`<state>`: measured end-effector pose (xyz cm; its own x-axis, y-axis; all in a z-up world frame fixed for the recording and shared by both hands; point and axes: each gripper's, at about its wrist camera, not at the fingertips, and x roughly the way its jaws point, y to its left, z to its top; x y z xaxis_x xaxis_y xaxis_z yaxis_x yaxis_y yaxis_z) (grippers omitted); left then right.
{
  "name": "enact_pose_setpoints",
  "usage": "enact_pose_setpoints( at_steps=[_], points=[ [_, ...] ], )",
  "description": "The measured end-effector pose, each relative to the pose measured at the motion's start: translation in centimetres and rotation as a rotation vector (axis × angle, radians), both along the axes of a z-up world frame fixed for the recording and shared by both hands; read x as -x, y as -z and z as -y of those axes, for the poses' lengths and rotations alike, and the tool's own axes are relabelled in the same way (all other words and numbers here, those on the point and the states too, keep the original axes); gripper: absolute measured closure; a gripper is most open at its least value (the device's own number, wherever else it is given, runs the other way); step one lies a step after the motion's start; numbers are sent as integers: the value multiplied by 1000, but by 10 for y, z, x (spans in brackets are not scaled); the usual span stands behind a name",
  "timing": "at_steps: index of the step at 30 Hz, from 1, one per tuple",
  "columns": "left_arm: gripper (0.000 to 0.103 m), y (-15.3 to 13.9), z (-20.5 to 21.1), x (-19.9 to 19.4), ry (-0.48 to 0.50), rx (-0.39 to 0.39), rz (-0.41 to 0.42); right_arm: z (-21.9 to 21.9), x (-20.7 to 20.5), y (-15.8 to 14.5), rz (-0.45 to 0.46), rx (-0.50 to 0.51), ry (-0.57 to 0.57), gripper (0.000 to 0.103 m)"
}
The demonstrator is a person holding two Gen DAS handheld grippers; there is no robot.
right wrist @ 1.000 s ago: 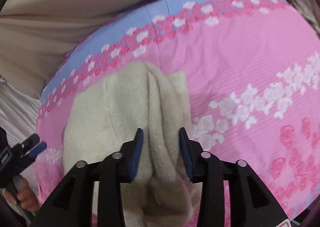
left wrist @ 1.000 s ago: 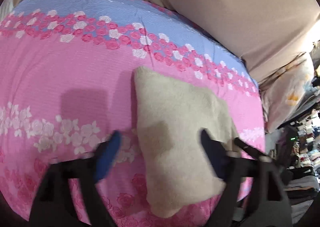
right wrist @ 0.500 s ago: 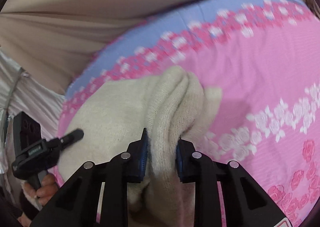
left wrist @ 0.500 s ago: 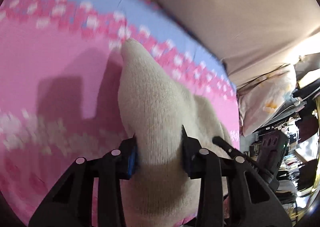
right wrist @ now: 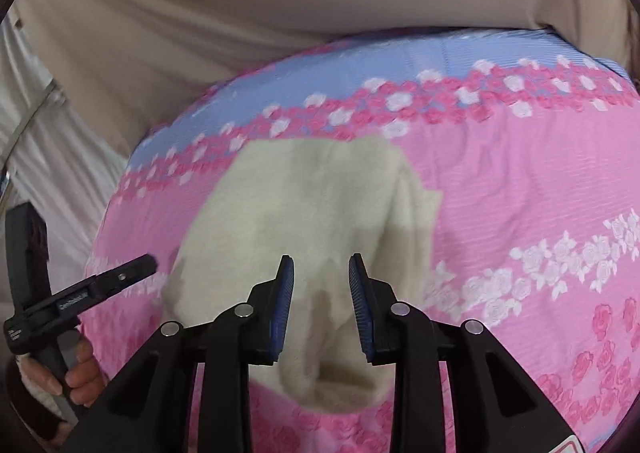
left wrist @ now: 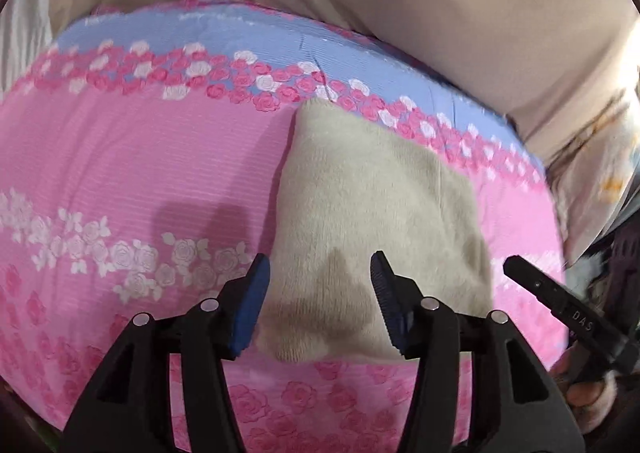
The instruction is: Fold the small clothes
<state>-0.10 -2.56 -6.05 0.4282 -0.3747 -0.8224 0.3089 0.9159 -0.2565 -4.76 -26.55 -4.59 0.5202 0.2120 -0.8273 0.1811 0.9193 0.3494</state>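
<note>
A cream knitted garment [left wrist: 372, 189] lies folded flat on the pink rose-print bedsheet [left wrist: 140, 157]. My left gripper [left wrist: 319, 259] hovers just above its near edge. Its jaws are opening, and the cloth lies beneath them, not pinched. In the right wrist view the same garment [right wrist: 312, 197] shows a soft fold ridge along its right side. My right gripper [right wrist: 320, 257] hangs over the garment's near end. Its jaws are also opening, the blue pads [right wrist: 282, 293] stand clear of the knit, and nothing is held.
A beige cover [left wrist: 400, 5] bunches up beyond the sheet's blue far border [right wrist: 460, 53]. A pale printed pillow [left wrist: 600, 181] sits at the right in the left wrist view. A person's hand [right wrist: 80, 377] grips the other tool's handle at the sheet's side edge.
Half a second ago both grippers pinched raised folds of the garment. Both have since let go, and the garment has dropped flat onto the sheet.
</note>
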Motion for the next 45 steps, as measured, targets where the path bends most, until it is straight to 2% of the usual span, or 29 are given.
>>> enact_pose_setpoints(
  at_steps=[2, 3, 5, 7, 8, 9, 10, 12, 16, 17, 18, 21, 25, 27, 29, 31, 33, 37, 41, 43, 45],
  points=[
    [52, 8, 18, 9, 28, -87, 32, -9, -7, 42, -120, 58, -21, 77],
    [52, 12, 23, 9, 31, -109, 26, -9, -2, 47, -126, 47, 9, 78],
    [51, 18, 27, 10, 31, -132, -2, -9, 6, 25, -82, 24, 30, 78],
    [47, 18, 26, 13, 32, -136, -7, -11, 14, -1, -24, 59, 25, 78],
    [46, 20, 26, 15, 31, -133, -8, -7, 17, -7, -16, 75, 37, 71],
    [46, 20, 25, 14, 28, -132, -10, 0, 18, -5, -24, 78, 59, 56],
    [46, 21, 25, 14, 24, -135, -14, 8, 17, -1, -37, 73, 85, 54],
    [46, 22, 25, 13, 24, -139, -14, 30, 9, 20, -98, 7, 141, 54],
    [44, 22, 27, 16, 27, -147, -15, 53, -7, 57, -155, -206, 194, 53],
    [44, 22, 27, 16, 27, -148, -17, 52, -11, 64, -156, -240, 187, 58],
    [44, 23, 27, 16, 26, -150, -18, 49, -16, 66, -154, -243, 170, 70],
    [43, 23, 27, 17, 27, -155, -19, 39, -30, 53, -135, -140, 120, 80],
    [41, 24, 28, 18, 24, -161, -15, 26, -35, 16, -33, -31, 64, 85],
    [35, 25, 29, 19, 19, -167, -19, 25, -37, 22, -53, 8, 61, 84],
    [33, 28, 29, 19, 20, -169, -25, 25, -36, 53, -126, 60, 55, 81],
    [33, 30, 30, 19, 22, -167, -34, 36, -25, 57, -84, -18, 83, 77],
    [33, 29, 29, 21, 23, -173, -27, 43, -19, 45, -89, -73, 122, 76],
    [33, 22, 29, 25, 28, -177, 9, 41, 0, 6, -25, 0, 140, 76],
    [33, 12, 28, 33, 51, -186, 53, 22, 29, -22, 21, -14, 107, 77],
    [30, 11, 27, 35, 67, -193, 61, 5, 36, -19, 0, -10, 45, 77],
    [30, 19, 26, 34, 71, -210, 37, -11, 33, 7, -72, 52, -22, 77]
  ],
)
